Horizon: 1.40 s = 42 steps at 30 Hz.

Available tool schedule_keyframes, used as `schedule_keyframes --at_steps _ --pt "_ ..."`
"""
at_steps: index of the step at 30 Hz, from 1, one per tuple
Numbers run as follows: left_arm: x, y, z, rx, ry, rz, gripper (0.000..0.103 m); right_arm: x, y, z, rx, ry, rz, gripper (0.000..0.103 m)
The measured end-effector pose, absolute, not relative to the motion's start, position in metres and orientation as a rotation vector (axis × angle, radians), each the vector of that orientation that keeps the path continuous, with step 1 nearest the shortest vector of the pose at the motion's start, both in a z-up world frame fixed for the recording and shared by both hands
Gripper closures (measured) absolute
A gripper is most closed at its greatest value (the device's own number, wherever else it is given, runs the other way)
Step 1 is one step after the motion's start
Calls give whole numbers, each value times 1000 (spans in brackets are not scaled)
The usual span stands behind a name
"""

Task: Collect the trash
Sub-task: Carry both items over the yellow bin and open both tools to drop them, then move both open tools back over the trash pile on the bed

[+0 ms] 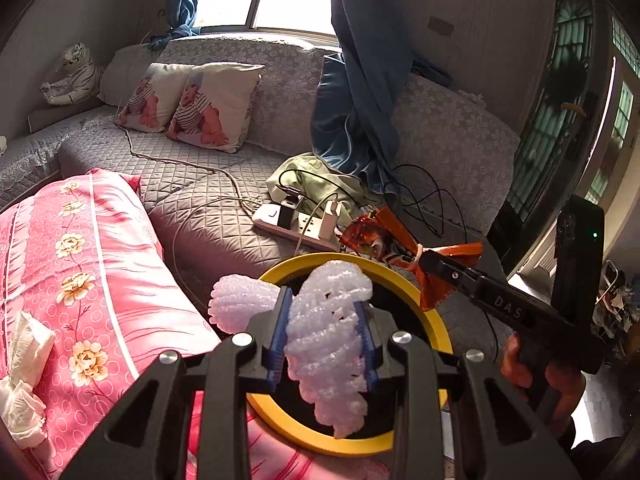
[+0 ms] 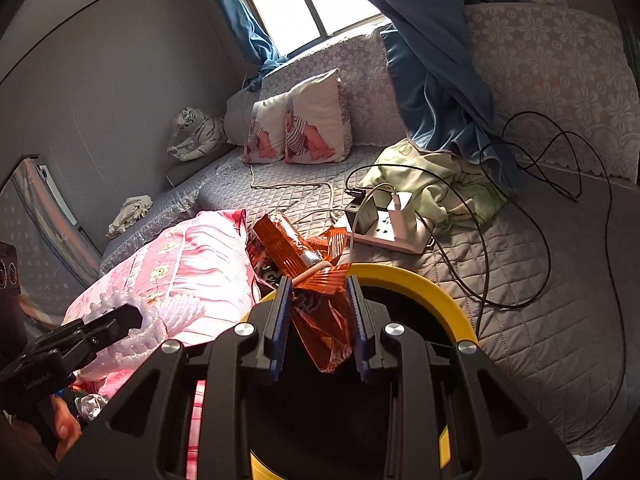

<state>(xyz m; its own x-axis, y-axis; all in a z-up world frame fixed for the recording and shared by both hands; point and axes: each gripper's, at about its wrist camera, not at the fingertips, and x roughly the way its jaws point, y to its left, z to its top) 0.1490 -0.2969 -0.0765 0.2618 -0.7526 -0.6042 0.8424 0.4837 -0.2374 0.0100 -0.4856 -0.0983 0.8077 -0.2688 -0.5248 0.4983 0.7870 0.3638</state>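
My left gripper (image 1: 324, 308) is shut on a white foam net sleeve (image 1: 328, 344) and holds it over the black bin with a yellow rim (image 1: 434, 320). My right gripper (image 2: 318, 300) is shut on an orange snack wrapper (image 2: 324, 316) tied with a rubber band, above the same yellow rim (image 2: 424, 280). The right gripper and wrapper (image 1: 384, 236) also show in the left wrist view at the bin's far right. The left gripper and the foam sleeve (image 2: 176, 312) show at lower left in the right wrist view.
A pink floral pillow (image 1: 80, 272) lies left of the bin with crumpled white tissues (image 1: 24, 384) on it. A white power strip (image 1: 296, 224) with chargers and cables sits on the grey quilted sofa (image 2: 540, 300). A green cloth (image 2: 440, 184), a blue curtain and cushions lie behind.
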Motion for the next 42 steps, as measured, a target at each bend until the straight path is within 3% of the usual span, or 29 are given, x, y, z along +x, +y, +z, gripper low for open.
schedule_keyframes --at_steps 11,17,20,24,27,32,38,42 --pt "148 -328 -107 159 823 -1109 74 10 -498 -118 565 511 -465 76" --pt "146 -329 -111 159 831 -1108 67 8 -503 -121 588 513 -491 68" --pt "146 -328 -111 158 828 -1098 59 5 -506 -121 602 504 -507 58" --pt "147 -325 -110 154 823 -1087 42 -2 -511 -117 619 483 -526 56" --pt "147 -322 -108 143 814 -1076 24 -7 -513 -113 628 468 -531 55" --pt "148 -316 -101 130 796 -1062 20 -14 -513 -104 622 447 -541 54" --pt "147 -293 -84 74 770 -1057 8 -17 -503 -90 596 429 -526 53" --pt "147 -265 -67 66 755 -1001 8 -15 -491 -80 576 407 -482 44"
